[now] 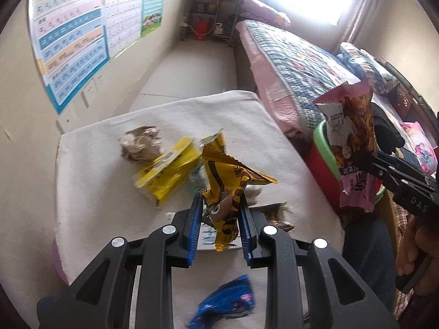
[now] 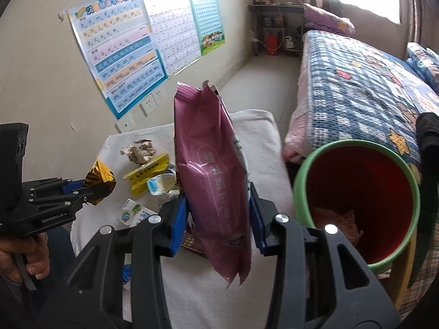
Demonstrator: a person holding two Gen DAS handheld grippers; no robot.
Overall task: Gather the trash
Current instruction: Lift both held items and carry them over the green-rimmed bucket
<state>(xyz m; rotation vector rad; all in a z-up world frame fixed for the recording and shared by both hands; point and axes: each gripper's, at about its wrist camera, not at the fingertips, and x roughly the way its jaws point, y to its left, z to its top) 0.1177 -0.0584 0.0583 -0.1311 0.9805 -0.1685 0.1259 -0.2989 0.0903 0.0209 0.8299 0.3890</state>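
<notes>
My left gripper [image 1: 221, 205] is shut on a yellow and brown snack wrapper [image 1: 227, 181], lifted above a table under a white cloth [image 1: 90, 192]; the same gripper [image 2: 94, 189] with its yellow wrapper [image 2: 100, 174] shows at the left of the right wrist view. My right gripper [image 2: 218, 205] is shut on a tall pink snack bag [image 2: 211, 170], held upright left of a red bin with a green rim [image 2: 356, 189]. In the left wrist view that pink bag [image 1: 351, 142] hangs in front of the bin [image 1: 321, 142].
On the cloth lie a crumpled brown paper ball [image 1: 141, 145], a yellow carton [image 1: 167, 172], a blue wrapper [image 1: 227, 304] and small packets [image 2: 162, 183]. A bed with a checked quilt [image 2: 356, 87] stands on the right. Posters [image 2: 123, 49] hang on the wall. Some trash [image 2: 340, 219] lies inside the bin.
</notes>
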